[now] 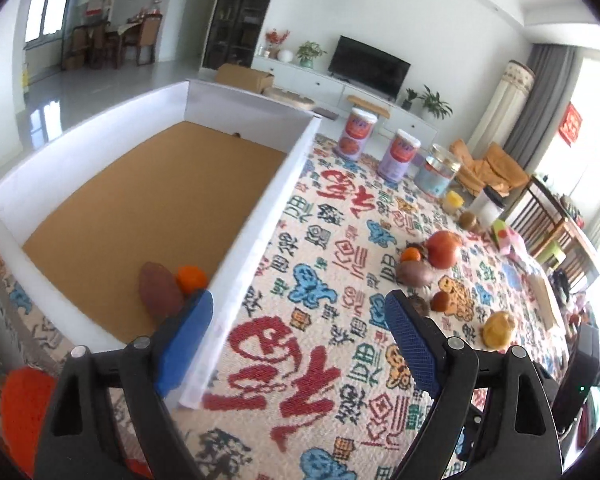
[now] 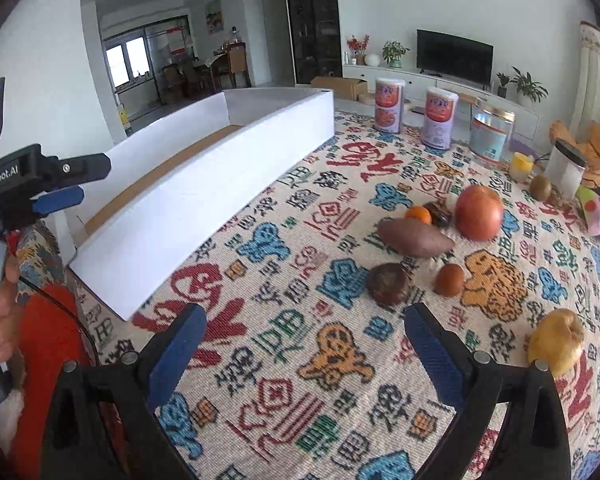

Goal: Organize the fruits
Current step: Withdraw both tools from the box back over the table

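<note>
Over the near corner of the white tray (image 1: 260,216), the left wrist view shows the left tongs (image 1: 300,344) spread wide and pinching nothing, one blue pad hanging above the tray's cork floor, the other above the patterned worktop (image 1: 320,360). Inside that corner lie a sweet potato (image 1: 158,294) and a small orange (image 1: 192,278), touching; the potato's long axis runs roughly along the tray's long wall. Across the right wrist view the right tongs (image 2: 306,352) also stand spread and empty above the cloth. Ahead of them sit a dark round fruit (image 2: 388,283), a small brown fruit (image 2: 449,279), a second sweet potato (image 2: 414,237) lying crosswise, its tapered end pointing right, a tangerine (image 2: 418,214), a large red apple (image 2: 478,212) and, off to the right, a yellow pear (image 2: 556,340). I judge the potato stiff and fairly heavy, best gripped across its thick middle; the round fruits look smooth and liable to roll, so squeeze across their widest part, gently.
</note>
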The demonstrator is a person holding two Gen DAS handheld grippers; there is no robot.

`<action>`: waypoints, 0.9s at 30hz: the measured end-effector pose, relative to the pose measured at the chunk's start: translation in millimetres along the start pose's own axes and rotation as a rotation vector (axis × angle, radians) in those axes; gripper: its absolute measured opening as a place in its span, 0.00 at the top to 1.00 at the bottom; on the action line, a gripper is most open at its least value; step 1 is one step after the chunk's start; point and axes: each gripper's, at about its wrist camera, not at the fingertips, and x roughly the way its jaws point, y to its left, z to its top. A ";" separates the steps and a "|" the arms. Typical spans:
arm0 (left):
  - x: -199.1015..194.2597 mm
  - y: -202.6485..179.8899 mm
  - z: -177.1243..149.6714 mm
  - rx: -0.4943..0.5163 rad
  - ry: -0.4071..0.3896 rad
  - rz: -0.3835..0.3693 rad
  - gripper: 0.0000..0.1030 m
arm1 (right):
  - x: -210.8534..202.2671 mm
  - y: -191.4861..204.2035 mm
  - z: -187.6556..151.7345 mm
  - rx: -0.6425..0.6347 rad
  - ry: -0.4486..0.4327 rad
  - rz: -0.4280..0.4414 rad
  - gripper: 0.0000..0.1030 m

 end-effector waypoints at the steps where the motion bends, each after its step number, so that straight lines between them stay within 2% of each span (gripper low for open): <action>1: 9.1 -18.2 -9.2 0.035 0.025 -0.024 0.11 | -3.8 -23.0 -20.1 0.014 0.034 -0.055 0.04; 4: 40.8 -65.1 -39.3 0.124 0.118 -0.068 0.11 | -12.4 -79.7 -69.7 0.054 0.109 -0.208 0.04; 8: 77.0 -105.9 -69.0 0.206 0.163 -0.068 0.11 | -19.1 -130.1 -97.9 0.122 0.112 -0.327 0.04; 11: 100.2 -118.3 -77.1 0.237 0.187 -0.064 0.11 | -19.3 -147.5 -101.6 0.173 0.100 -0.319 0.04; 17: 125.2 -120.5 -82.8 0.309 0.190 0.017 0.11 | -14.1 -152.7 -102.2 0.193 0.092 -0.303 0.04; 19: 126.6 -121.9 -86.4 0.329 0.174 0.033 0.11 | -12.6 -152.3 -102.5 0.192 0.091 -0.306 0.04; 27: 132.1 -126.2 -89.6 0.361 0.192 0.039 0.06 | -11.7 -158.4 -106.9 0.239 0.106 -0.280 0.00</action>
